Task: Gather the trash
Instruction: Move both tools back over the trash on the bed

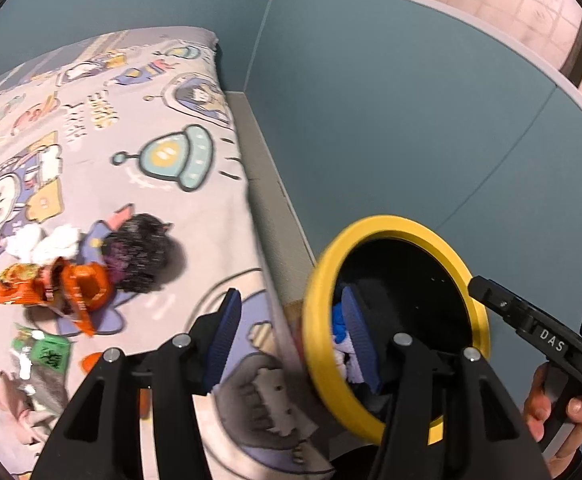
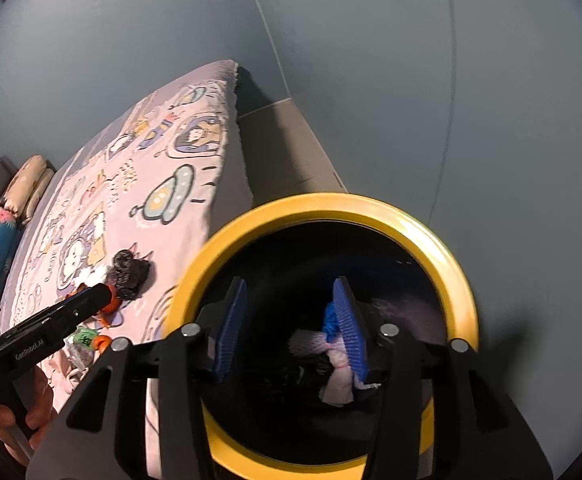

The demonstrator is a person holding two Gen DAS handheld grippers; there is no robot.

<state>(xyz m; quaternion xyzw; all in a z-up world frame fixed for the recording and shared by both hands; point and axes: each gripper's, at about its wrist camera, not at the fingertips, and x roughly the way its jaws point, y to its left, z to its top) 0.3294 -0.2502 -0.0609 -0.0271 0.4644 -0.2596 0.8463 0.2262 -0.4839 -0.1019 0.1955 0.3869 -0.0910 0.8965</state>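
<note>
A yellow-rimmed bin with a black liner (image 1: 323,300) (image 2: 443,256) stands beside the bed. It holds white and blue scraps (image 2: 341,368). My left gripper (image 1: 291,340) is open and empty, between the bed's edge and the bin's rim. My right gripper (image 2: 291,336) is open and empty over the bin's mouth. On the bed lie an orange snack wrapper (image 1: 67,288), white crumpled tissues (image 1: 47,240), a black crumpled clump (image 1: 143,252) (image 2: 129,268) and a green packet (image 1: 51,354).
The bed (image 1: 131,120) has a cartoon-print sheet and runs to the far left. A teal wall (image 1: 371,120) stands close behind the bin. Pillows (image 2: 23,188) lie at the bed's far end. A window (image 1: 531,8) is at upper right.
</note>
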